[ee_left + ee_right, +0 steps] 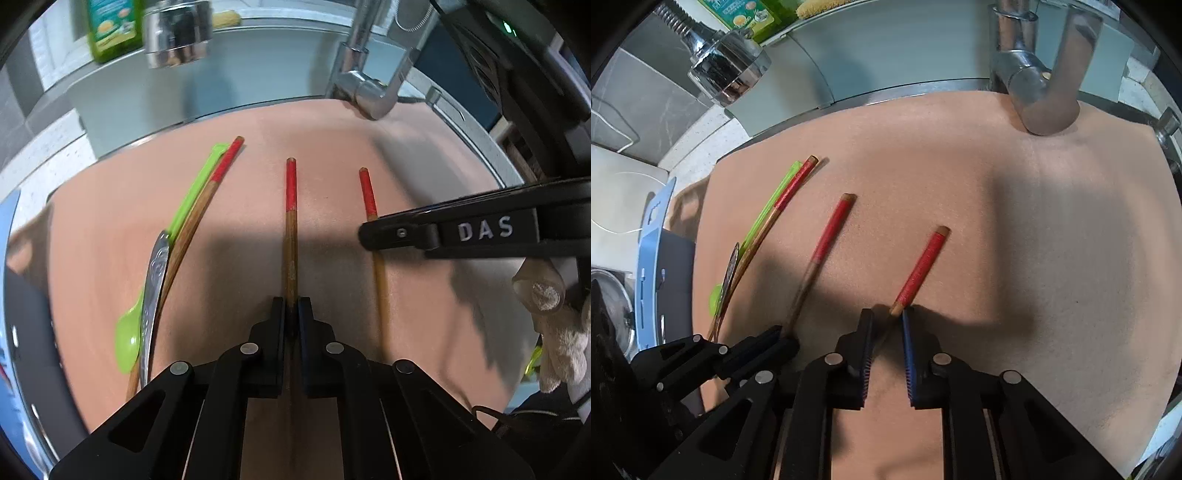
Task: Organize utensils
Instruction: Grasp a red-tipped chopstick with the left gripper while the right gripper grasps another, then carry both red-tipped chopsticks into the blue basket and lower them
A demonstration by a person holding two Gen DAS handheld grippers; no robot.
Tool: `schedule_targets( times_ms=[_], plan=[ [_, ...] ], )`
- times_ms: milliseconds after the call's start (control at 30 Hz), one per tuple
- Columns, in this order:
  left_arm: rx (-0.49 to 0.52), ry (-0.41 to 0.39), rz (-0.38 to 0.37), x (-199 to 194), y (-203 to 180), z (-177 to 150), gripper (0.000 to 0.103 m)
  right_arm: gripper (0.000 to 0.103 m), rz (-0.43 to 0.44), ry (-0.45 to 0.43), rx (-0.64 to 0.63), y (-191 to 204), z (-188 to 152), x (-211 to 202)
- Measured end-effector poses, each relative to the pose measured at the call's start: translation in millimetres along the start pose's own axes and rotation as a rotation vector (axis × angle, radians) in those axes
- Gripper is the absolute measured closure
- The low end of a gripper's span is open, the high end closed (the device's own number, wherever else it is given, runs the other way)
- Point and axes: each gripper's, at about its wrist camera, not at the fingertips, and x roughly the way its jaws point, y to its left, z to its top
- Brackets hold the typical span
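Note:
Three wooden chopsticks with red ends lie on a peach mat [332,140]. In the left wrist view my left gripper [291,301] is shut on the middle chopstick [291,192]. From the right, my right gripper [364,234] crosses the right chopstick [368,195]. The right wrist view shows the right gripper [888,315] shut on that chopstick [923,264], just below its red part. The left gripper [783,338] pinches the middle chopstick [829,232]. The third chopstick [221,170] lies at the left beside a green spoon [127,341] and a metal spoon [157,266].
A chrome faucet [369,85] stands at the mat's far edge, with a chrome spray head [177,33] hanging at the upper left. A green bottle [110,26] sits on the back ledge. A gloved hand [554,314] shows at the right. A blue rack [650,258] borders the mat's left side.

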Motion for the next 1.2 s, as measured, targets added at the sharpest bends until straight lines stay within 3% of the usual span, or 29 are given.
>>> schedule_targets(
  times_ms=[400,600,933,1200],
  plan=[
    [-0.218,-0.103,-0.103,-18.6,4.2,-31.7,0.098,0.097,0.199,-0.026,0.187,-41.7,-28.5,-6.0],
    [-0.241,-0.118,-0.106,-27.6,3.0,-34.7,0.098,0.097,0.230,-0.064,0.193,-43.3,-29.0,-20.7],
    [-0.243,-0.220,-0.057,-81.5,14.5,-26.6,0.098,0.097,0.302,-0.131,0.064,22.6,-12.6,-51.8],
    [-0.314,-0.283,0.022,-136.9,68.9,-49.2,0.098,0.097,0.375,-0.114,-0.074,115.2,-5.6,-52.8]
  ],
)
